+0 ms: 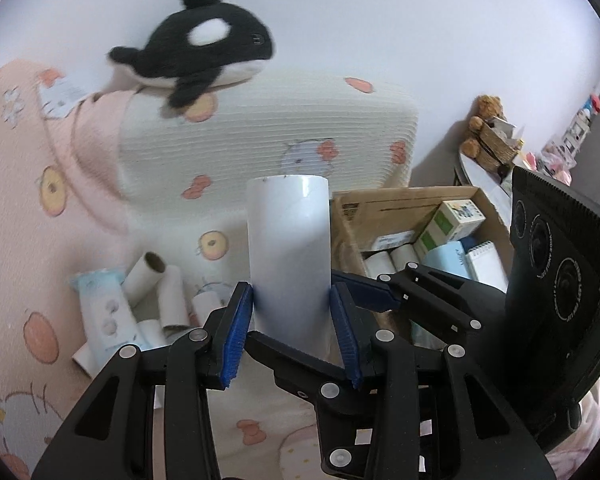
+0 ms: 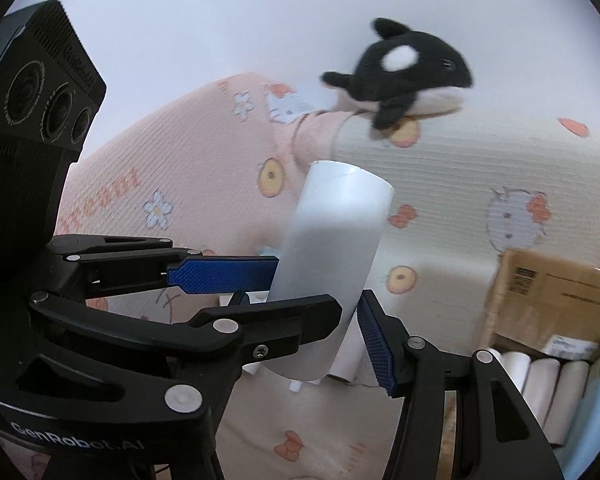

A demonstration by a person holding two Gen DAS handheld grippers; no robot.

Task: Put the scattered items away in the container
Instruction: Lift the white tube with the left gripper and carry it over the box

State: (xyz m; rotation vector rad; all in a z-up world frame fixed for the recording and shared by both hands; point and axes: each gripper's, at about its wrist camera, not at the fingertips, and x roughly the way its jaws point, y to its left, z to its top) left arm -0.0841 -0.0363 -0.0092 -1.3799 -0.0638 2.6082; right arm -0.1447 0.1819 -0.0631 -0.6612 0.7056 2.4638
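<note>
A tall white tube (image 1: 288,232) stands upright above the bed, and both grippers hold it. My left gripper (image 1: 292,304) is shut on its lower part, a blue pad on each side. The right gripper's fingers (image 1: 364,292) reach in from the right and clamp the same tube front and back. In the right wrist view the white tube (image 2: 336,232) tilts slightly. My right gripper (image 2: 304,308) grips it, and the left gripper's fingers (image 2: 220,276) come in from the left. The cardboard box (image 1: 392,200) sits just right of the tube and holds rolls, small boxes and a notepad.
Several cardboard rolls (image 1: 168,292) and a blue-white packet (image 1: 104,312) lie on the pink sheet at the lower left. An orca plush (image 1: 204,52) rests on a pillow (image 1: 260,132) behind. A teddy bear (image 1: 488,120) sits on a round table at the far right. The box wall (image 2: 548,292) is also near in the right wrist view.
</note>
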